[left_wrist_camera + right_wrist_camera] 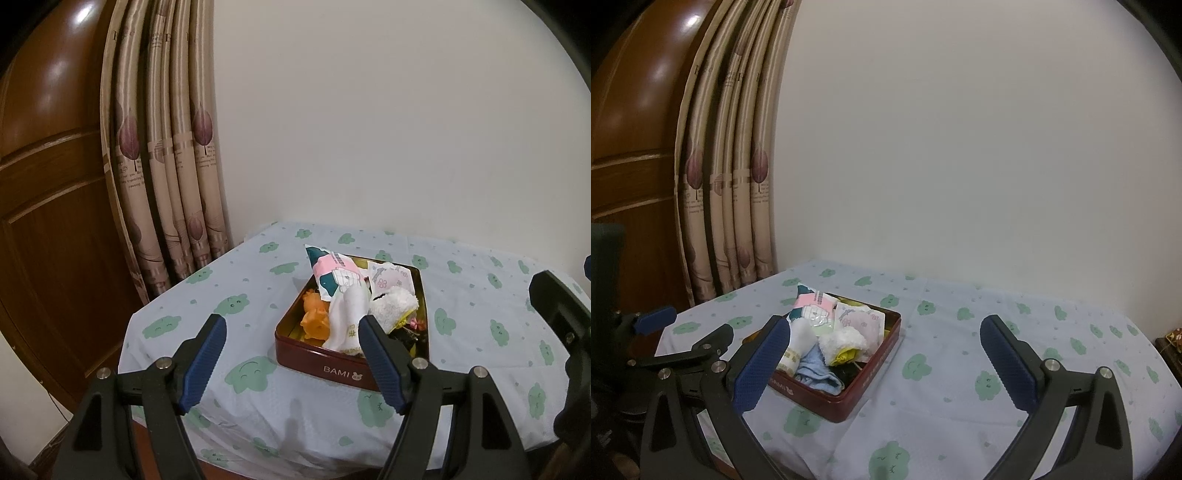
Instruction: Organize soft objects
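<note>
The right gripper [886, 363] hangs wide open above the surface [960, 369], beside the red tin [871, 376] of soft things

"BAMI" (white letters) stands on the red tin [314, 363].

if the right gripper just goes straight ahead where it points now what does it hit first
Probably the bare tablecloth to the right of the red tin; the open right gripper seems aimed past its corner, though depth is unclear.

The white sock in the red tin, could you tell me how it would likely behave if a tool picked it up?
The white sock drapes limply over its neighbours, so it will probably sag and dangle. It looks like thin knit, likely light and easy to pinch. It overlaps the orange toy and fluffy cloth, so lifting may nudge them.
</note>
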### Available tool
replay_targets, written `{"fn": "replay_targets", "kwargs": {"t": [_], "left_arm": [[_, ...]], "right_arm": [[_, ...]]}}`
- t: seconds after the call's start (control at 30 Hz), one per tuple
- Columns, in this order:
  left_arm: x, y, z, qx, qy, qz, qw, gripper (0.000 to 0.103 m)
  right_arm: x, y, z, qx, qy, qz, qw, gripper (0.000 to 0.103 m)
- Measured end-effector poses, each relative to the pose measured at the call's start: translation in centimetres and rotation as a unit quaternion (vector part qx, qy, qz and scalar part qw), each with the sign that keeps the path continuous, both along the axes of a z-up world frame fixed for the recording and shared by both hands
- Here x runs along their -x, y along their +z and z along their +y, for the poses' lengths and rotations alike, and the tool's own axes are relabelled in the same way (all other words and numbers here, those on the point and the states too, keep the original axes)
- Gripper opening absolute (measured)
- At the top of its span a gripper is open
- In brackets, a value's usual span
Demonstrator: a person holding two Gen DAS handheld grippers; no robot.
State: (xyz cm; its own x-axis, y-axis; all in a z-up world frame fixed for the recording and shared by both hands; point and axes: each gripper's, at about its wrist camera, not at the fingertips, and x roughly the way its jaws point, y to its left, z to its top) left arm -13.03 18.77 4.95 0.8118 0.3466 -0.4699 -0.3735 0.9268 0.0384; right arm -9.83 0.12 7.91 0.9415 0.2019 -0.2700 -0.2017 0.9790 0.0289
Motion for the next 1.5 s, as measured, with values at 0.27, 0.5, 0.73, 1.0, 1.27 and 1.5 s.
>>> {"fn": "replay_targets", "kwargs": {"t": [0.27,0.5,0.73,1.0,1.27,1.5], "left_arm": [[0.06,-0.10,0.15,0.002,0.001,-0.002,1.0000,0.076],[0.03,-0.11,0.16,-0.001,0.002,-0.002,1.0000,0.076],[0.12,-0.03,0.22,0.002,0.002,-0.002,1.0000,0.076],[-0.03,-0.05,0.15,-0.002,0.001,0.002,1.0000,0.076],[-0.24,-0.20,-0.01,-0.007,-0.003,0.006,1.0000,0.076],[-0.18,-0.36,0.02,-0.003,-0.005,0.007,1.0000,0.076]], "right_arm": [[-0.16,0.13,0.05,0.001,0.000,0.005,1.000,0.102],[-0.16,0.08,-0.09,0.000,0.000,0.005,1.000,0.102],[-0.23,0.00,-0.14,-0.001,-0.001,0.007,1.000,0.102],[-0.19,-0.05,-0.11,-0.001,-0.002,0.008,1.000,0.102],[-0.24,-0.05,-0.14,-0.001,-0.001,0.009,1.000,0.102],[-0.13,-0.18,-0.07,-0.001,0.000,0.009,1.000,0.102]]}}
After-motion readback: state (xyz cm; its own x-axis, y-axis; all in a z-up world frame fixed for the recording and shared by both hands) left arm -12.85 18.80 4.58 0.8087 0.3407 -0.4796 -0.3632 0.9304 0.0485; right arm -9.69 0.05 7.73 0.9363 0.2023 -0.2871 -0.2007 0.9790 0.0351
